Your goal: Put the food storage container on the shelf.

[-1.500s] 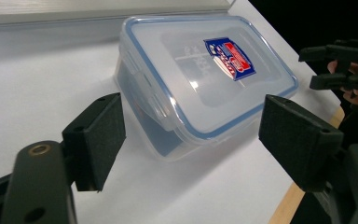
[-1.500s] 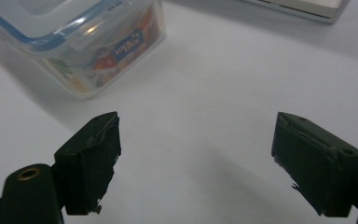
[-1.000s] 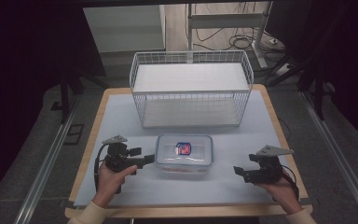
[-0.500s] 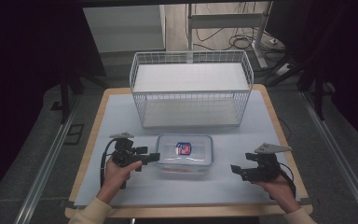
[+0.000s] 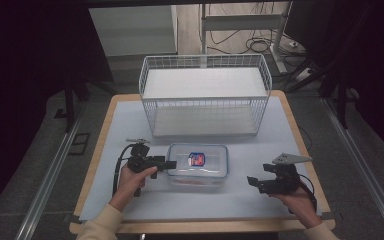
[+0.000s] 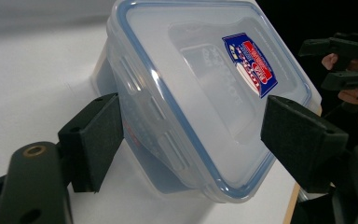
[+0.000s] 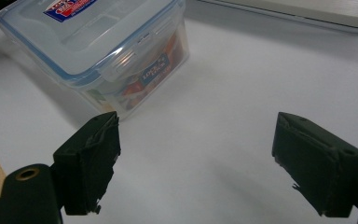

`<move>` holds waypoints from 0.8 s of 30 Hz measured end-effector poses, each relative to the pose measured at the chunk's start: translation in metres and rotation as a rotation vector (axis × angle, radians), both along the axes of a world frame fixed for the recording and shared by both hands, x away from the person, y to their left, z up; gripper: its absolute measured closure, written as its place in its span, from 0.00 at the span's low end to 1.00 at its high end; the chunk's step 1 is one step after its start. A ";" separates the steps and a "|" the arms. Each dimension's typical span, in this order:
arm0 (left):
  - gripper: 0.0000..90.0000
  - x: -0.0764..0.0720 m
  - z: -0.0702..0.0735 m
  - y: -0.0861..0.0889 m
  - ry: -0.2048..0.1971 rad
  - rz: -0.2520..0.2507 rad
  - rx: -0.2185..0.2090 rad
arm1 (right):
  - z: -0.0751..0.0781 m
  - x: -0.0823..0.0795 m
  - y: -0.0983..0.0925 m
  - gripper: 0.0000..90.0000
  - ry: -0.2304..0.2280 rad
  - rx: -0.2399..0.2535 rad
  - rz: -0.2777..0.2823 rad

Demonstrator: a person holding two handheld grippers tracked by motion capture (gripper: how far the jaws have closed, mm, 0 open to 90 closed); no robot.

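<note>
Straddling the plastic container (image 6: 191,107), wide-open left hand-held gripper (image 6: 191,135).

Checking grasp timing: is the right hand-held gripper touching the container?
Apart. The right gripper view shows bare table between the open right hand-held gripper and the container.
</note>
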State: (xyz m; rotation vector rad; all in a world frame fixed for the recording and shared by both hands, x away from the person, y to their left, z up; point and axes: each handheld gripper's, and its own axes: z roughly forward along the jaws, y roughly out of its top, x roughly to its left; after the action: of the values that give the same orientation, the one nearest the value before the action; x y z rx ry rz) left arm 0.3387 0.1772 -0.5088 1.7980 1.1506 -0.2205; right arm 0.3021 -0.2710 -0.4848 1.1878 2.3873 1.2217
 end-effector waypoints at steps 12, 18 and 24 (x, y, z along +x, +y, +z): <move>0.22 0.010 -0.013 -0.003 0.085 -0.033 -0.039 | -0.001 0.002 0.006 0.17 0.002 -0.003 0.012; 0.26 0.012 -0.015 -0.004 0.099 -0.045 -0.061 | 0.000 0.004 0.010 0.17 0.005 -0.001 0.023; 0.31 0.013 -0.017 0.002 0.116 -0.046 -0.090 | 0.002 0.015 0.023 0.17 0.050 0.044 0.052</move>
State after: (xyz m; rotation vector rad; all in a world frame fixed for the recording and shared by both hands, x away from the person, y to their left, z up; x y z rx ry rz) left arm 0.3520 0.1788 -0.5260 1.7521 1.1627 -0.4015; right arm 0.3175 -0.2483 -0.4829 1.1903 2.4539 1.2816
